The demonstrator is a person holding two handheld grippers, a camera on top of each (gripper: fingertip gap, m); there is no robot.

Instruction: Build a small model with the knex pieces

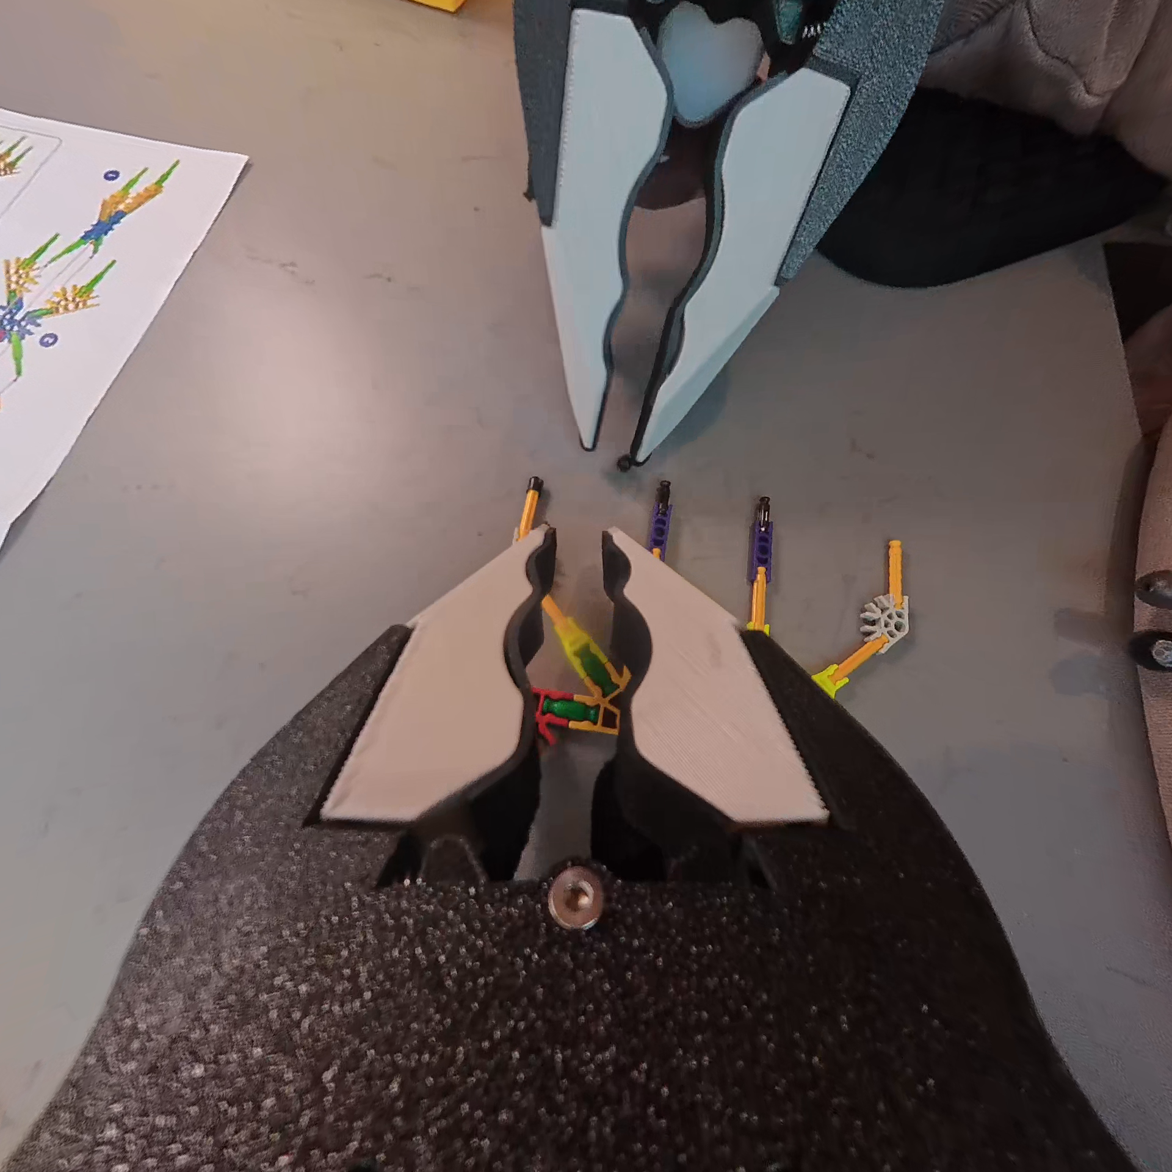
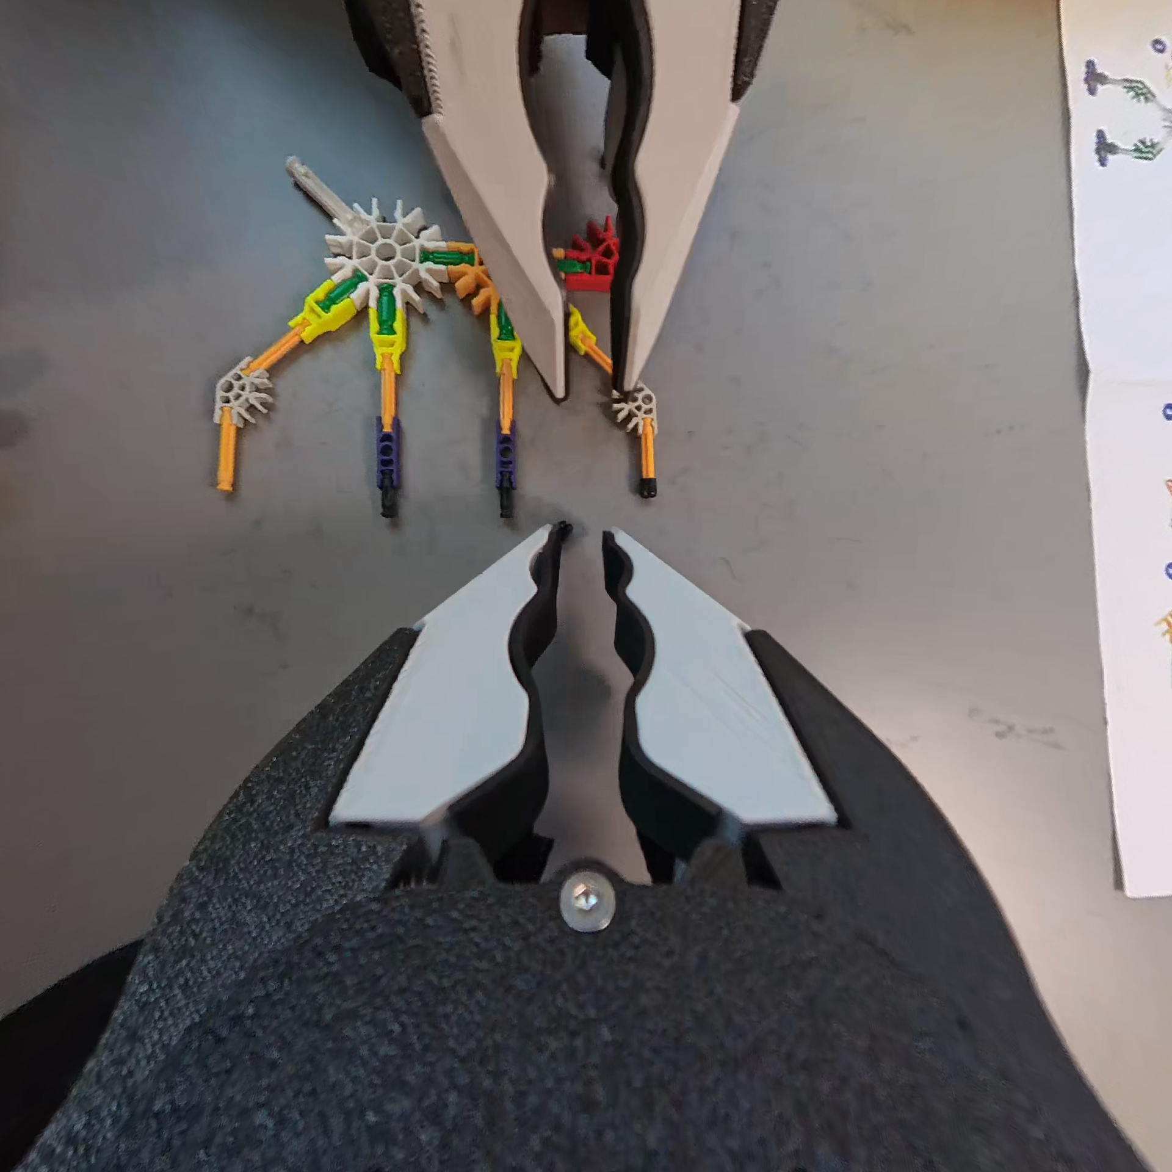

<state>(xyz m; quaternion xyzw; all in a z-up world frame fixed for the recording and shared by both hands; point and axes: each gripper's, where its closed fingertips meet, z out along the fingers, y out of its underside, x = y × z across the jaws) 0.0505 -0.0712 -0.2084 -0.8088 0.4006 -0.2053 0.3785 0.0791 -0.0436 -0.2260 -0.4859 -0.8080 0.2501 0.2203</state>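
A toy model of snap-together rods and connectors lies flat on the grey table (image 2: 190, 634). It has a grey wheel connector (image 2: 384, 253), yellow, green and orange pieces, purple pieces (image 2: 387, 447) and a red connector (image 2: 593, 260). My left gripper (image 1: 578, 539) is over the model with its jaws a little apart. The red connector (image 1: 545, 710) and green rods show in the gap between them. In the right wrist view the left gripper (image 2: 593, 390) straddles the red connector. My right gripper (image 2: 580, 533) faces it, narrowly open, just short of the rod ends. A tiny black piece (image 2: 563, 526) sits at one fingertip.
A printed instruction sheet (image 1: 95, 285) lies on the left of the table; it also shows in the right wrist view (image 2: 1122, 444). A yellow box corner (image 1: 437, 5) is at the far edge. Dark fabric (image 1: 951, 190) and a small wheel (image 1: 1155, 650) are at the right. Some 5 centimeters of space lies between my two pairs of fingers.
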